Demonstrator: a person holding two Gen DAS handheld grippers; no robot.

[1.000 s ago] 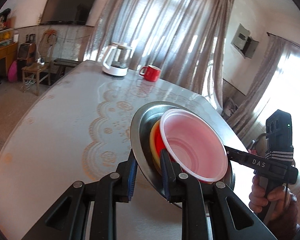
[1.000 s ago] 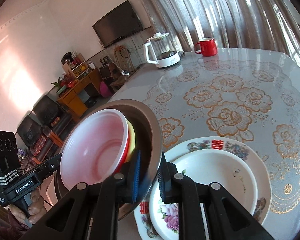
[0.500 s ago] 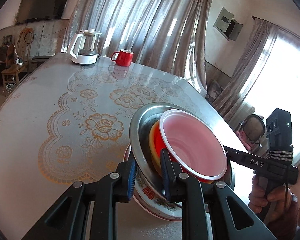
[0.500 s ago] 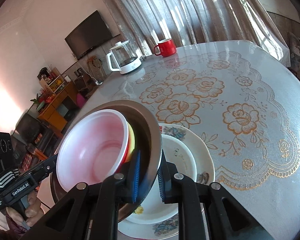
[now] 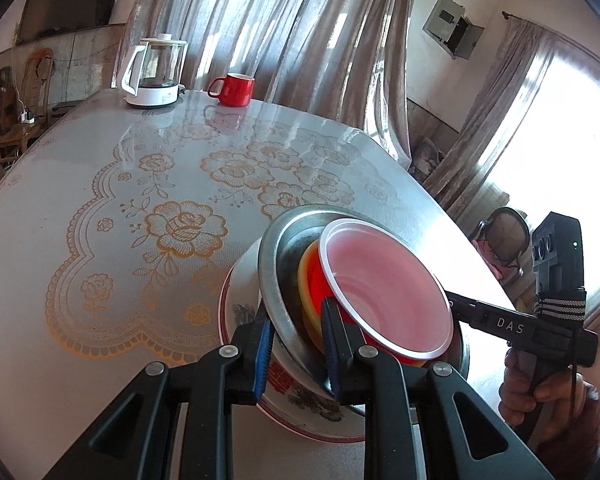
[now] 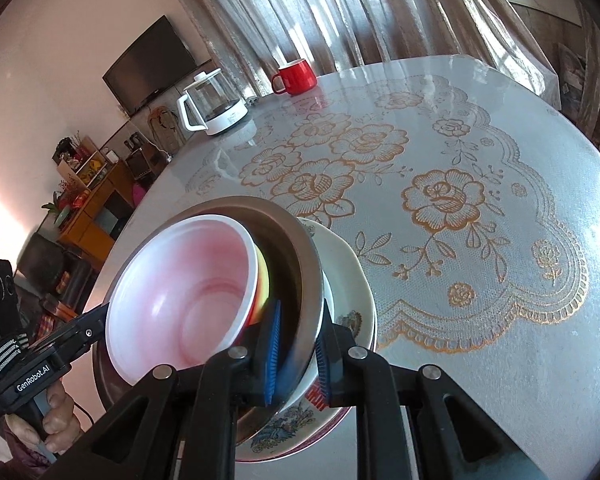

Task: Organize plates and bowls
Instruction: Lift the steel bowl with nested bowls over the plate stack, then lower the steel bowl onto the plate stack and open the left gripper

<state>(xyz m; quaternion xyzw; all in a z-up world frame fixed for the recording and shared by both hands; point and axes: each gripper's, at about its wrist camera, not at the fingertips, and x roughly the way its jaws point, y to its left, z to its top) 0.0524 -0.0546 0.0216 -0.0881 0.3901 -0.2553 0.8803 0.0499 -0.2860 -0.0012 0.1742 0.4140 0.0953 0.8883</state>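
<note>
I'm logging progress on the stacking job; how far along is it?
Done: the pink bowl and coloured bowls sit nested in the metal bowl. In hand: both tongs, left and right, clamp the metal bowl's rim over the stacked plates. Left: setting it down and letting go; whether it already touches is unclear.
</note>
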